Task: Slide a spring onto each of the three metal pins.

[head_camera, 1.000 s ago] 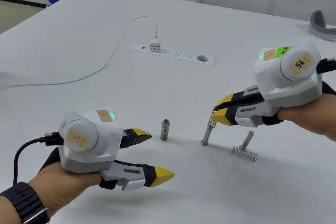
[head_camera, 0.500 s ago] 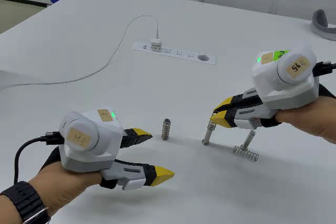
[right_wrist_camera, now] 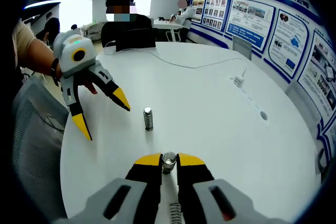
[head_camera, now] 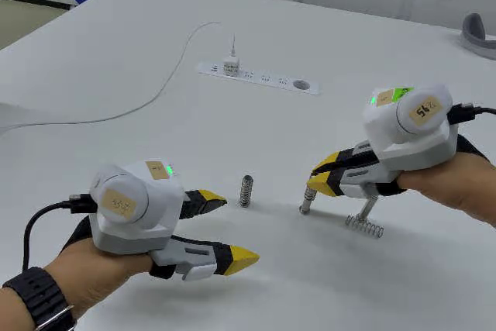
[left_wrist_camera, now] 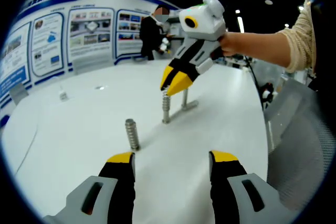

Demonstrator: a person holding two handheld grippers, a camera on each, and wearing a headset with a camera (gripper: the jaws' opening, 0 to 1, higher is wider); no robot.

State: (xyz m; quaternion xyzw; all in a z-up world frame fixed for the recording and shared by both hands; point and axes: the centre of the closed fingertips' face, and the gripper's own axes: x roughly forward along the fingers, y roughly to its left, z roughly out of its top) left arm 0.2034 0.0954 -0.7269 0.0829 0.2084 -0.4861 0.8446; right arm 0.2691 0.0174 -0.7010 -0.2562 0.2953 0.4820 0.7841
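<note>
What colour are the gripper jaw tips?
Yellow on both the left gripper and right gripper; best in the left gripper view.

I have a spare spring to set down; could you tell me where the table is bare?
Bare: between the power strip and the sprung pin; the near table right of the left claw. Crowded: around the right claw, the held spring, the bare pin and loose spring.

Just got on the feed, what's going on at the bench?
A person is sliding springs onto three pins. The right gripper is shut on a spring atop the middle pin. The left pin already wears one; the right pin is bare, a loose spring beside it. The left gripper hangs open.
</note>
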